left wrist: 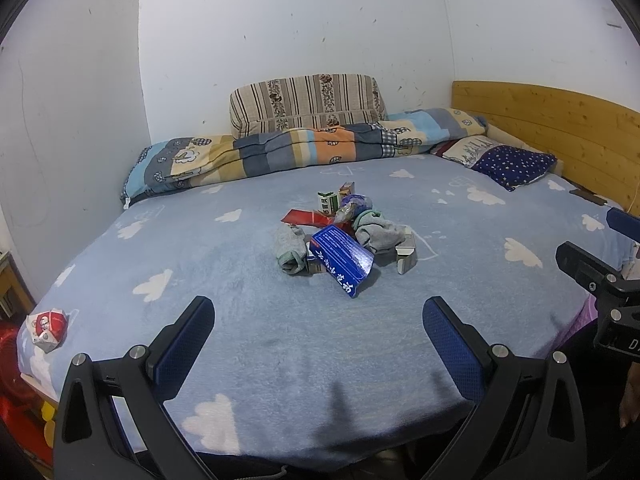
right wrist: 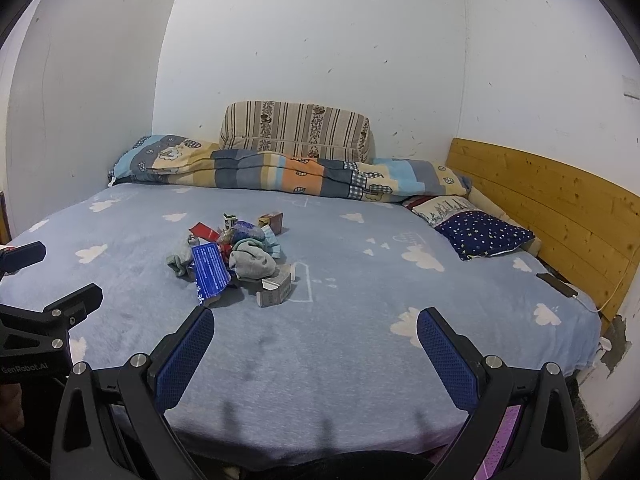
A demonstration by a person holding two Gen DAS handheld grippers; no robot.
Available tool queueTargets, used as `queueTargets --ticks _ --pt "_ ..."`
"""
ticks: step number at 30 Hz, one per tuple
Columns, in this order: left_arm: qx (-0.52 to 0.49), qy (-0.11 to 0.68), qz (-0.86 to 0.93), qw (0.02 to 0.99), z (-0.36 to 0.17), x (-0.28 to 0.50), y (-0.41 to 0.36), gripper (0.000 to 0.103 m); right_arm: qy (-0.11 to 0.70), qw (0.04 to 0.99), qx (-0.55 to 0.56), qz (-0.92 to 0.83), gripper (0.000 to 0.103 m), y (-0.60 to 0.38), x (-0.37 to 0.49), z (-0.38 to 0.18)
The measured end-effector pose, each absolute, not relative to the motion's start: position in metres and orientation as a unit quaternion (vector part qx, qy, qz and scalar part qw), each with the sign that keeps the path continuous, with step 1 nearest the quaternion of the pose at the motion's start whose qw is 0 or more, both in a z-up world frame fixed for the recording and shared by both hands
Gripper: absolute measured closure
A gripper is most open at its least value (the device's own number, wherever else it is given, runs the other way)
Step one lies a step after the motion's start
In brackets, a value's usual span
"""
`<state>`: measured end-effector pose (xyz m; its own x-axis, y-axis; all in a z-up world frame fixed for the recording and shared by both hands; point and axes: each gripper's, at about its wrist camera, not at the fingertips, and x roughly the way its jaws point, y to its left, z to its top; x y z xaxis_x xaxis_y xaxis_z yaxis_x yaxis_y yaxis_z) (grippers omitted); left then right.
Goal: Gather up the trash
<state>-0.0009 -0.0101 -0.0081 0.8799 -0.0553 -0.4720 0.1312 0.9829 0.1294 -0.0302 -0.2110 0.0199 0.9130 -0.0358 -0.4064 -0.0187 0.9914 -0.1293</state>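
- Left gripper [left wrist: 318,312], black w/ blue textured pads, sits at bottom centre of left wrist view; jaws wide apart, nothing between them.
- Right gripper [right wrist: 315,322], same build, at bottom centre of right wrist view; jaws also wide apart, holding nothing.
- Both hover over near edge of the light-blue fleece bed sheet w/ white clouds [left wrist: 248,344], apart from the trash.
- Trash pile is in centre of both frames: blue flat cardboard box w/ white text [left wrist: 342,258], red flat wrapper [left wrist: 306,217], green-white small carton [left wrist: 327,201], small white open box [right wrist: 276,290], mixed w/ grey crumpled socks [right wrist: 253,265].
- One crumpled red-white paper carton [left wrist: 47,328] lies alone at left edge of left wrist view, well apart from pile.
- Striped beige cushion [right wrist: 296,130] and patchwork folded blanket [right wrist: 280,176] at upper centre, against wall.
- Dark-blue star pillow [right wrist: 486,236] at right, near wooden headboard [right wrist: 540,200].
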Motion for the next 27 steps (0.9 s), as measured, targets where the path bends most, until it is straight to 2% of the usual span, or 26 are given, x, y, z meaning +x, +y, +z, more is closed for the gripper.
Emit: queueTargets --ticks 5,9,10,12,14,16,18,27 --pt "0.052 0.299 -0.056 0.951 -0.011 0.021 -0.002 0.000 0.227 0.973 -0.038 0.018 0.002 -0.220 -0.023 0.023" --pt "-0.013 0.365 -0.066 0.929 -0.021 0.053 0.014 0.000 0.265 0.962 0.004 0.067 0.010 -0.232 -0.002 0.022" --pt "-0.029 0.381 -0.069 0.922 -0.025 0.062 0.018 0.000 0.277 0.957 0.013 0.084 0.016 -0.233 0.008 0.022" --pt "-0.051 0.405 -0.071 0.910 -0.032 0.080 0.022 0.005 0.297 0.949 0.026 0.102 0.022 -0.235 0.026 0.019" --pt "-0.061 0.427 -0.068 0.900 -0.037 0.097 0.023 0.020 0.313 0.941 0.033 0.121 0.026 -0.234 0.042 0.017" --pt "-0.085 0.458 -0.069 0.882 -0.043 0.119 0.023 0.030 0.328 0.933 0.047 0.140 0.028 -0.233 0.062 0.014" --pt "-0.108 0.479 -0.066 0.868 -0.048 0.139 0.020 0.030 0.343 0.924 0.064 0.158 0.032 -0.233 0.081 0.010" --pt "-0.147 0.532 -0.052 0.833 -0.085 0.237 -0.009 0.030 0.369 0.909 0.121 0.152 0.032 -0.235 0.126 -0.013"
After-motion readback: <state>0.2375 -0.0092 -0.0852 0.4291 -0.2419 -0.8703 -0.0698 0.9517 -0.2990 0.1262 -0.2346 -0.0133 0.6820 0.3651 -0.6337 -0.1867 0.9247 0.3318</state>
